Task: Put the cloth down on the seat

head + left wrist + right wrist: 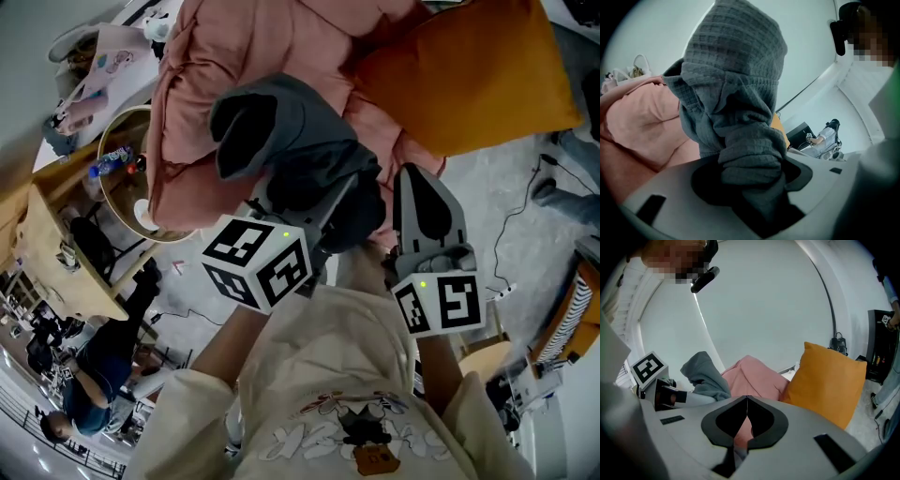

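A grey waffle-knit cloth (291,141) hangs bunched over the pink padded seat (281,47). My left gripper (752,180) is shut on the cloth, and the thick wad fills the space between the jaws and rises above them. In the head view the cloth hides the left jaws, and only the marker cube (258,261) shows. My right gripper (746,401) is shut with its tips touching and nothing in them. It stands just right of the cloth (705,373), near the seat's front edge, with its grey body (427,220) pointing at the seat.
An orange cushion (469,75) leans on the seat's right side and shows again as the orange cushion (829,380). A round wood-rimmed table (117,178) with a bottle stands left of the seat. A black cable (516,216) lies on the floor at right. People are at lower left.
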`<state>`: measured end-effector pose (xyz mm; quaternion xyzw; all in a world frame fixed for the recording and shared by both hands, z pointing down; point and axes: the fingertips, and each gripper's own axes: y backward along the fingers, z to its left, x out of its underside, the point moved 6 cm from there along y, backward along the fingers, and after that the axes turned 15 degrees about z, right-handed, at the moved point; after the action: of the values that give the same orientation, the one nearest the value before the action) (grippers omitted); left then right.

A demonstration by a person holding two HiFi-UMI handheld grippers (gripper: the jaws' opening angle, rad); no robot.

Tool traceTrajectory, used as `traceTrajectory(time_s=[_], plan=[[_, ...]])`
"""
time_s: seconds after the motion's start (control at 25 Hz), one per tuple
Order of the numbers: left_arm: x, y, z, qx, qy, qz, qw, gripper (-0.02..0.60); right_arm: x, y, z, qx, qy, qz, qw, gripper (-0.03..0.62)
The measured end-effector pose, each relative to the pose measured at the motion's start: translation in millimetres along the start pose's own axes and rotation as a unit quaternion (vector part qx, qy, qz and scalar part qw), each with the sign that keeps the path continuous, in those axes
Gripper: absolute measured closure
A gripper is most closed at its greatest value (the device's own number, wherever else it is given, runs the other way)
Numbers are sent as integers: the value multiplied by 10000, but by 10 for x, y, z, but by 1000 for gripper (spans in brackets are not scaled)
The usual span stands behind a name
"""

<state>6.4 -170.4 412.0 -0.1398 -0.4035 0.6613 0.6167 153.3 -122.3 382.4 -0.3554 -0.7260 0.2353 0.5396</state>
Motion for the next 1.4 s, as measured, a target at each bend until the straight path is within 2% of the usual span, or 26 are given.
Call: traceTrajectory(time_s=[0.4, 0.96, 1.4], plan=[[270, -418, 432, 0, 283, 430, 9987, 313, 275, -329, -15, 7, 36, 270, 9996, 576], [568, -987, 991, 100, 380, 816, 9959, 312, 765, -820, -8, 61, -99, 561, 9984, 576], [720, -1295, 1441, -49, 237, 690, 9973, 313, 1182, -1202, -39, 214, 44, 718, 9972, 576]])
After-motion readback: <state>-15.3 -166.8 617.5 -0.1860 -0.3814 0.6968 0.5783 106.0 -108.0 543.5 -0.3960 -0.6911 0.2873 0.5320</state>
